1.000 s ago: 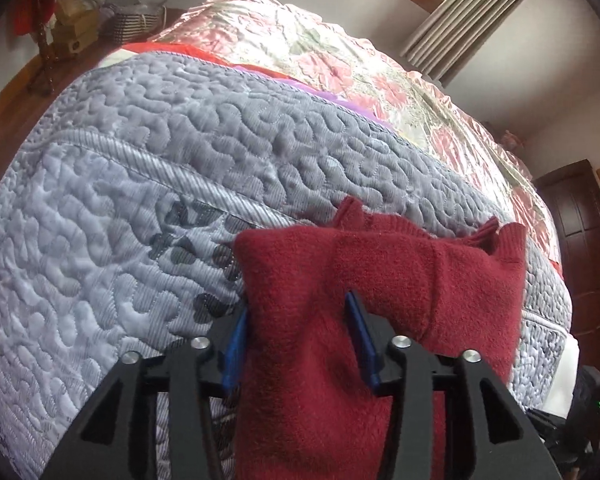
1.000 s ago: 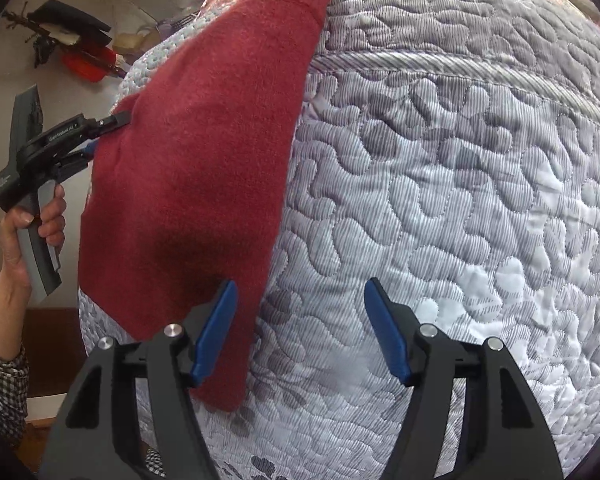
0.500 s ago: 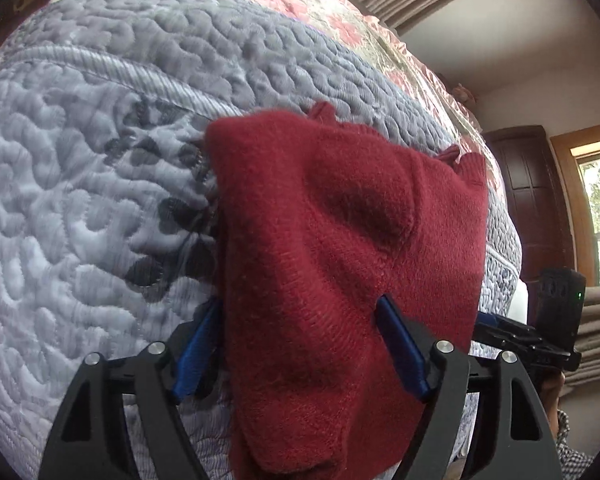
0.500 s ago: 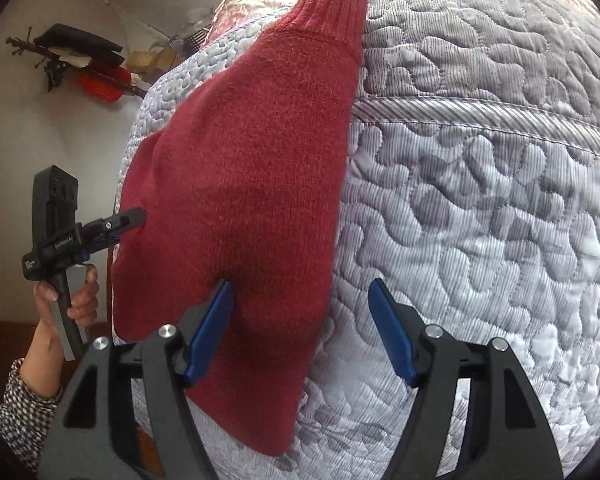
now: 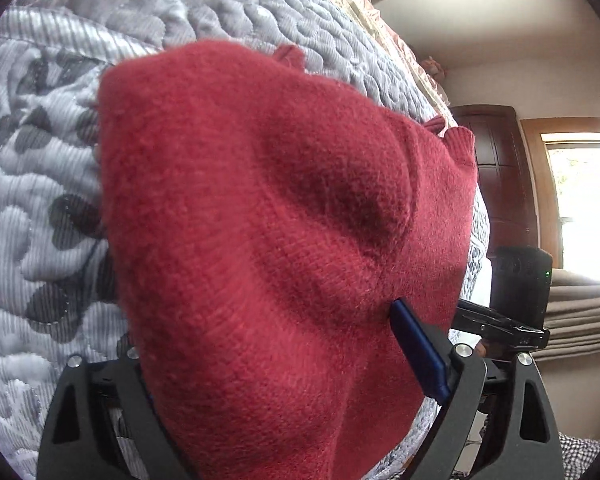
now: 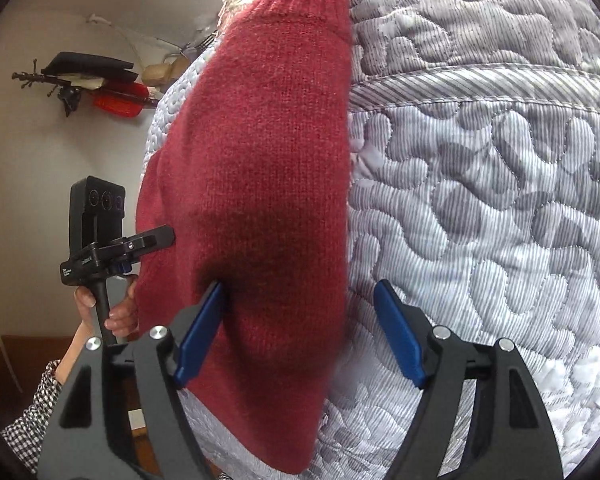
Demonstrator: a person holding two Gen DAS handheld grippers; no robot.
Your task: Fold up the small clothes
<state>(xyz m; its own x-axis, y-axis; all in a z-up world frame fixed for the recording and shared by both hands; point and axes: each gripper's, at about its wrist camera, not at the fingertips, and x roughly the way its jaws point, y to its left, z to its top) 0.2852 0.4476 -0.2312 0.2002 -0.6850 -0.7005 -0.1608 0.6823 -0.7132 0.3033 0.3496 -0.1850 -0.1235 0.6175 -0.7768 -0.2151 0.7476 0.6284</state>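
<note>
Right wrist: one red sweater (image 6: 260,184) (folded)

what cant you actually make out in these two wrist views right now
- Left wrist view: the left gripper has one finger buried under the red sweater, so its grip cannot be told.
- Right wrist view: the sweater's lower hem is cut off by the bottom edge.
- Both views: the sweater's underside and fold layers are hidden against the grey quilt.
- Right wrist view: wall items are too small to identify.
</note>
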